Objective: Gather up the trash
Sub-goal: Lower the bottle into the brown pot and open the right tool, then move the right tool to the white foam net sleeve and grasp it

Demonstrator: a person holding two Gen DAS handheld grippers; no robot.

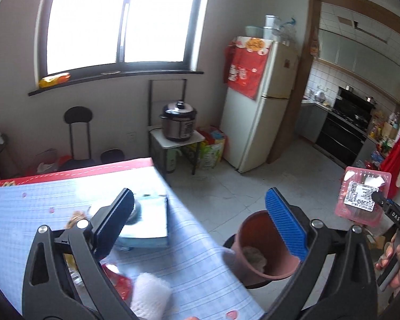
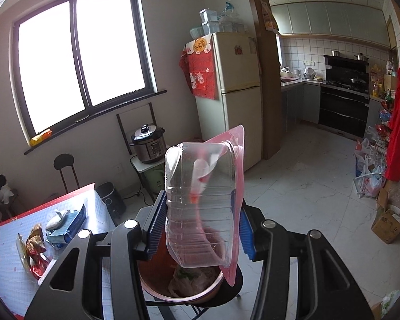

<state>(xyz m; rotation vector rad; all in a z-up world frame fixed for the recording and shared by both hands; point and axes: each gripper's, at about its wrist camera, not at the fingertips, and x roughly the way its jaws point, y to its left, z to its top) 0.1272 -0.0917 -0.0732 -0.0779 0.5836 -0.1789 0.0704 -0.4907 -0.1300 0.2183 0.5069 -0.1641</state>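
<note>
A big window [image 1: 120, 18] fills the far wall, and a tall fridge [image 1: 256, 106] stands to its right. Nearer is the surface [image 1: 40, 208] with a pale striped cloth. A blue tissue pack [image 1: 149, 221] lies on it, and shiny snack wrappers [image 2: 36, 245] lie in a bunch near the pack. A white foam net [image 1: 150, 293] lies close to the near edge. Just off the corner of the surface stands a brown bin [image 2: 157, 290] with some crumpled trash already inside. The left gripper [image 1: 200, 216] is spread wide with nothing between its fingers, and it hangs over the corner of the surface and the bin. The right gripper [image 2: 198, 226] squeezes a clear plastic pack with a pink back [image 2: 200, 194], holding it upright by its two sides. The plastic pack is up in the air, right above the open bin.
</note>
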